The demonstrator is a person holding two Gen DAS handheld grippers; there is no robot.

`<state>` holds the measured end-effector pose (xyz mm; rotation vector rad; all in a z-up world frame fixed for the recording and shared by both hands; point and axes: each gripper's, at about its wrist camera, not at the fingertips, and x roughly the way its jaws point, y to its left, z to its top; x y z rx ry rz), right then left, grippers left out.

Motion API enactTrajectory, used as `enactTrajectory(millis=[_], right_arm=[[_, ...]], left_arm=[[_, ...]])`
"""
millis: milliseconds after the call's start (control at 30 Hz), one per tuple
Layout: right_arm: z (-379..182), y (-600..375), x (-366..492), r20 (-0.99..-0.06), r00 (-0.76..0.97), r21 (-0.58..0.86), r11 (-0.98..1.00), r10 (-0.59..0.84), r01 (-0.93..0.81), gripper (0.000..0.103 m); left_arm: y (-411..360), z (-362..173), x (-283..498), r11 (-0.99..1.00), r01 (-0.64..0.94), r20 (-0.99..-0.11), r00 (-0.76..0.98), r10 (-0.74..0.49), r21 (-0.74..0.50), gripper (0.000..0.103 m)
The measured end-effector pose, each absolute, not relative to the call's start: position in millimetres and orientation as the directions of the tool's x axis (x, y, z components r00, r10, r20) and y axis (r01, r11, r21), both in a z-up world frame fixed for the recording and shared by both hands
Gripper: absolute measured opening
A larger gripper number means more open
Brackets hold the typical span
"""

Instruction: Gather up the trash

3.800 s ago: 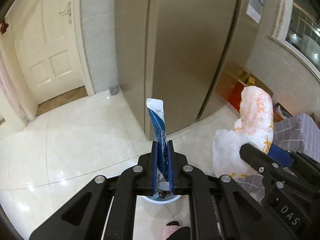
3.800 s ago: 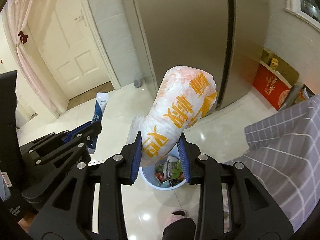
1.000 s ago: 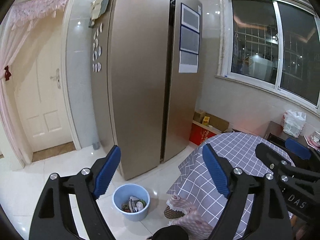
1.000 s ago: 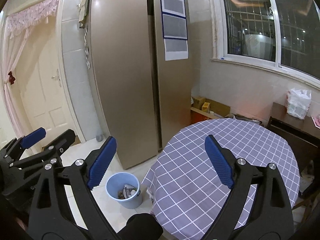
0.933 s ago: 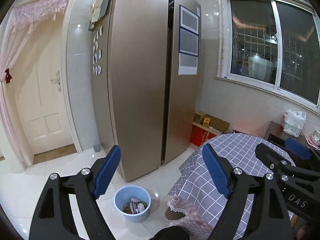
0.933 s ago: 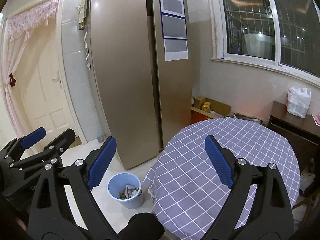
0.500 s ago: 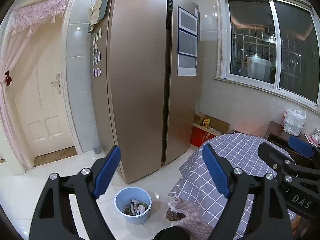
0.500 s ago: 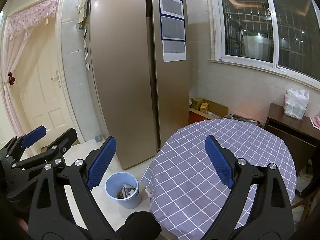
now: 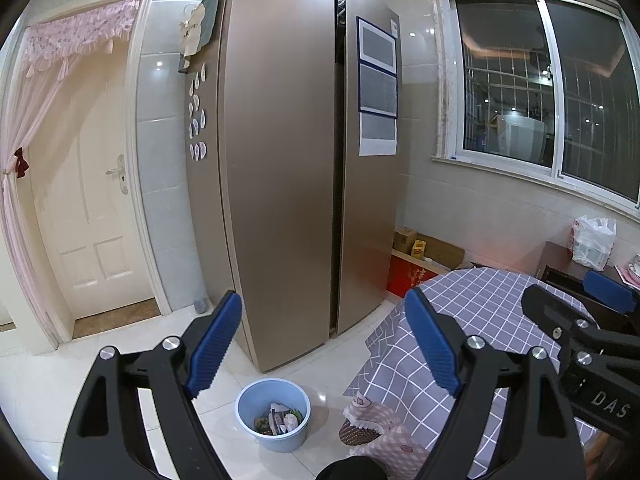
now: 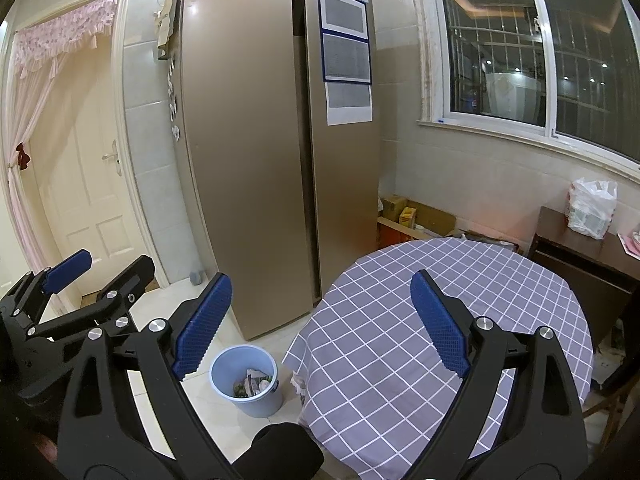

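A light blue trash bin (image 9: 273, 414) stands on the white tiled floor in front of the fridge, with wrappers inside it. It also shows in the right wrist view (image 10: 245, 381). My left gripper (image 9: 322, 344) is open and empty, held high above the bin. My right gripper (image 10: 320, 322) is open and empty, above the edge of the round table (image 10: 460, 320) with its purple checked cloth. The left gripper's fingers (image 10: 66, 266) show at the left of the right wrist view.
A tall bronze fridge (image 9: 296, 160) stands behind the bin. A white door (image 9: 86, 216) with a pink curtain is at the left. A pink cushioned stool (image 9: 378, 436) sits by the table. A white plastic bag (image 10: 590, 208) lies on a dark cabinet at the right.
Earlier each gripper was shut on a piece of trash over the bin; both are now open and empty and have risen. Over the last second the views tilted slightly upward.
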<state>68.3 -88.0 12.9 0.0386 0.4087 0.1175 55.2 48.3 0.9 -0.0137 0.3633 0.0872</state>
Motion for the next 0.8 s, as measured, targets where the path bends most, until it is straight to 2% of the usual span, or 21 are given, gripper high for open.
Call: enactTrajectory(millis=[800], right_arm=[[15.4,-86.5,66.0,-0.390,0.913,0.067,0.993,0.119,-0.100,0.091]], left_arm=[[54.2,2.0,55.5,0.997,-0.074,-0.353,0.933,0.068,-0.004,0.082]])
